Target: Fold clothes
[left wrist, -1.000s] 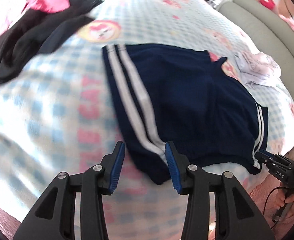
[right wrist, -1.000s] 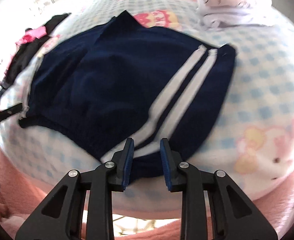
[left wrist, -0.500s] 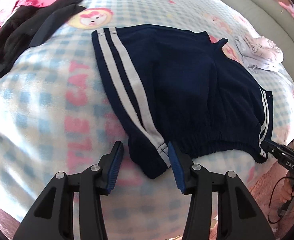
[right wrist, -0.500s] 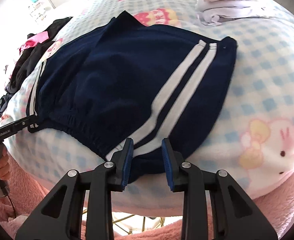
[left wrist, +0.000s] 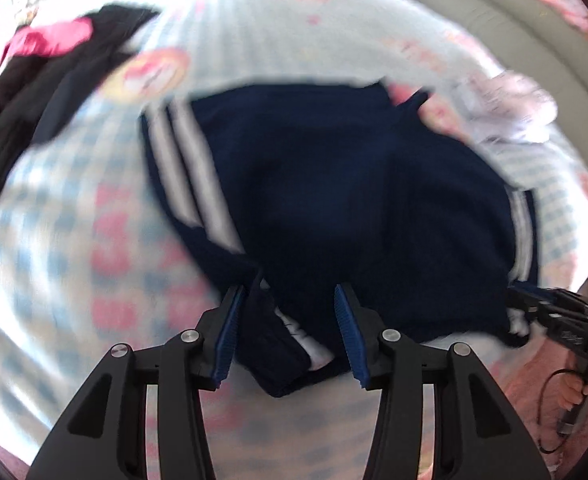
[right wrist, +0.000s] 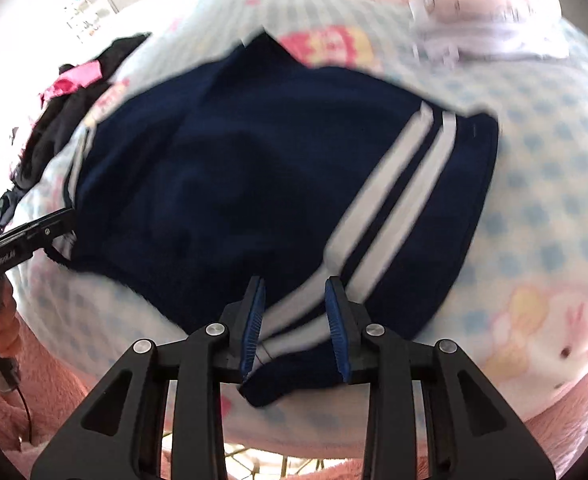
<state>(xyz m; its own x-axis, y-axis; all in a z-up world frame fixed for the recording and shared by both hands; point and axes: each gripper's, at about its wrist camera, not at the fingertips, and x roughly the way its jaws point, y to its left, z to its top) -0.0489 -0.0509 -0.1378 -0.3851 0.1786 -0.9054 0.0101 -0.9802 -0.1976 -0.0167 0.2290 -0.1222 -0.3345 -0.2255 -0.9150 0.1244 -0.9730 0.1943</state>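
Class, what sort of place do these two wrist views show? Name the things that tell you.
Probably a bedroom: navy shorts with white side stripes lie on a soft blue-checked cartoon-print blanket, with a heap of black and pink clothes and a folded pale garment nearby.

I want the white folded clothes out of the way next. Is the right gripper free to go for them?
Probably not yet: the right gripper has the navy shorts' waistband corner between its open fingers, and the white pile lies beyond the shorts.
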